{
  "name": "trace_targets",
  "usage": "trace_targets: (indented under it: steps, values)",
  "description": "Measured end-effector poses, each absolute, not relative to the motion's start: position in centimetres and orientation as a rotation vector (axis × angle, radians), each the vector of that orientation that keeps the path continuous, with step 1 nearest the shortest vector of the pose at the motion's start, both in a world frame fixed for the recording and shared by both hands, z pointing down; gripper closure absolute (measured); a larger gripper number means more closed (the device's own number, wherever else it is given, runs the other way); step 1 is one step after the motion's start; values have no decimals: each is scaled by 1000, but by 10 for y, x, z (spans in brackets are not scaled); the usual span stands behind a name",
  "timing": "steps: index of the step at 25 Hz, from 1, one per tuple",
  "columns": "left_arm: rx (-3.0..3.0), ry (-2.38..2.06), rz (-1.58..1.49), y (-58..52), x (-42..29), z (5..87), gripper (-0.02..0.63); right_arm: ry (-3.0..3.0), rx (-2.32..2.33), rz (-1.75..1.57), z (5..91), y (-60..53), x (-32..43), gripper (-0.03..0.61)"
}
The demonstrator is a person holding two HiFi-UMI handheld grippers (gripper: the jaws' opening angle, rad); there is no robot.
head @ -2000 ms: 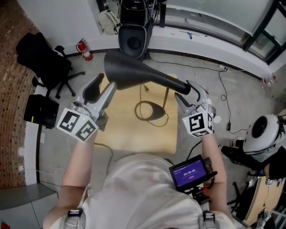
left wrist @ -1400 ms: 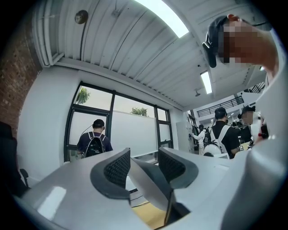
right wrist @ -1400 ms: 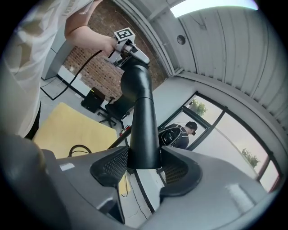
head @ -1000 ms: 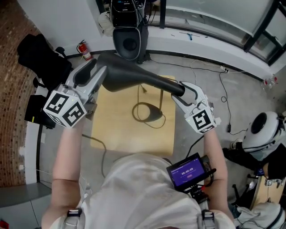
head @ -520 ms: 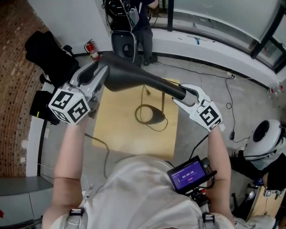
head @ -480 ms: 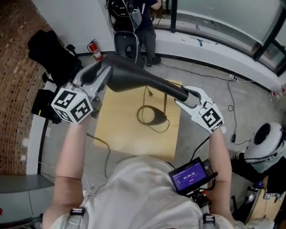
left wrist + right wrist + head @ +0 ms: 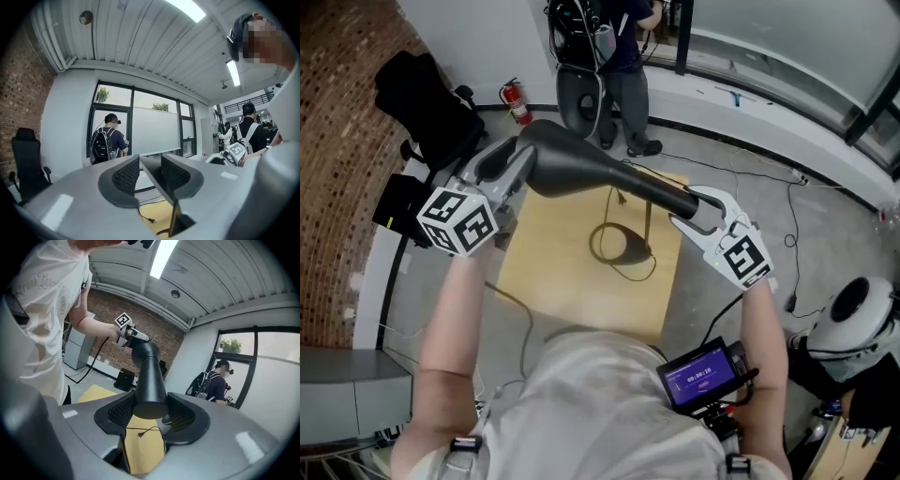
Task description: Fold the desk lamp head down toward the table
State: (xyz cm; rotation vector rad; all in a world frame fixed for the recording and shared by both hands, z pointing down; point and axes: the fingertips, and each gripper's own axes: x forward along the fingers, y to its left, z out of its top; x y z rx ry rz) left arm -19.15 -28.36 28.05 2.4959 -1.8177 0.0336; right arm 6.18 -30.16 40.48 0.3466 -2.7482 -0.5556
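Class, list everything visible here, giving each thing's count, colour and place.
light wooden table: one, tan, centre of view
black cone-shaped desk lamp head: one, black, held over the table
dark oval lamp base: one, dark, on the table
red fire extinguisher: one, red, far wall
black office chair: one, black, far left
standing person: one, dark clothes, beyond the table
left gripper: one, grey, jaws just been closing on the head's rim
right gripper: one, grey, shut on the head's narrow end

Black lamp head [image 7: 561, 165], tan table [image 7: 562, 281] — red fire extinguisher [image 7: 519, 101]
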Motion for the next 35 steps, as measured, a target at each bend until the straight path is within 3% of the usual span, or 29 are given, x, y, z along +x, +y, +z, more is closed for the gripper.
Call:
trace_targets:
  steps: [35]
  values:
    - [2401,-1727,-89,-284,-203,340,465,-2545,295,-583,401,-301,69,348]
